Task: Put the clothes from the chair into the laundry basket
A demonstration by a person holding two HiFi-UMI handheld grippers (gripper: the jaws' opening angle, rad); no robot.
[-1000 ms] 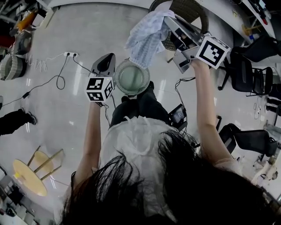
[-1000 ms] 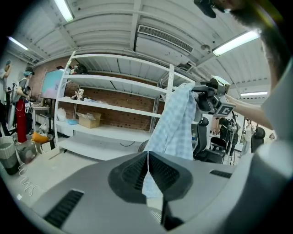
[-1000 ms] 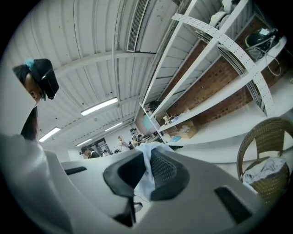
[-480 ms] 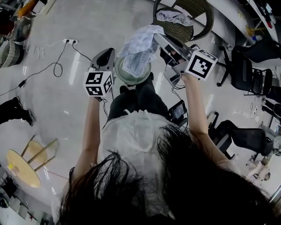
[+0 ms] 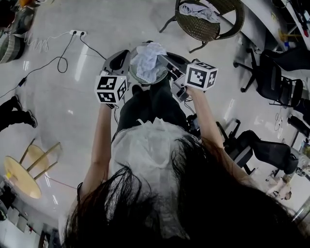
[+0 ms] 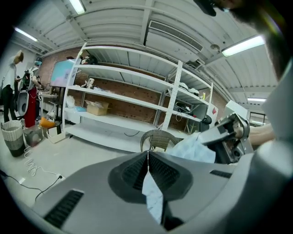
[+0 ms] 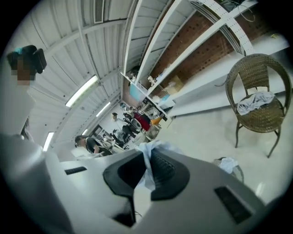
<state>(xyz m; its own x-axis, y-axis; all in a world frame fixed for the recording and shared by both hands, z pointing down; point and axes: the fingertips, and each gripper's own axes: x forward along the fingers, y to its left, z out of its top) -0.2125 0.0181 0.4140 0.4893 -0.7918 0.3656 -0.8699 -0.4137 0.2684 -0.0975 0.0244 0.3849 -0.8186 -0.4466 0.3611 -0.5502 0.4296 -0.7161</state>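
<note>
Head view | we hold the light-blue cloth [image 5: 147, 58] right above the laundry basket [image 5: 137, 79] | left gripper [image 6: 147, 154] and right gripper [image 7: 145, 157] both pinch it tight | next, we think: open both, drop it in (a grey cloth [image 5: 196, 9] waits on the wicker chair [image 5: 228, 28])

Colour rundown: the cloth [image 5: 147, 60] is pale blue with a fine check, and the basket [image 5: 137, 79] rim under it looks greyish. Left gripper [image 6: 147, 154] and right gripper [image 7: 146, 153] are both grey with black ribbed pads [image 6: 130, 173], and each cube [image 5: 110, 88] is white with black square markers. Far right, the chair [image 5: 213, 31] is brown wicker, with a grey-white garment [image 5: 196, 9] on it. The floor [image 5: 72, 111] is glossy pale grey, and the stool [image 5: 22, 177] near left is yellow.
</note>
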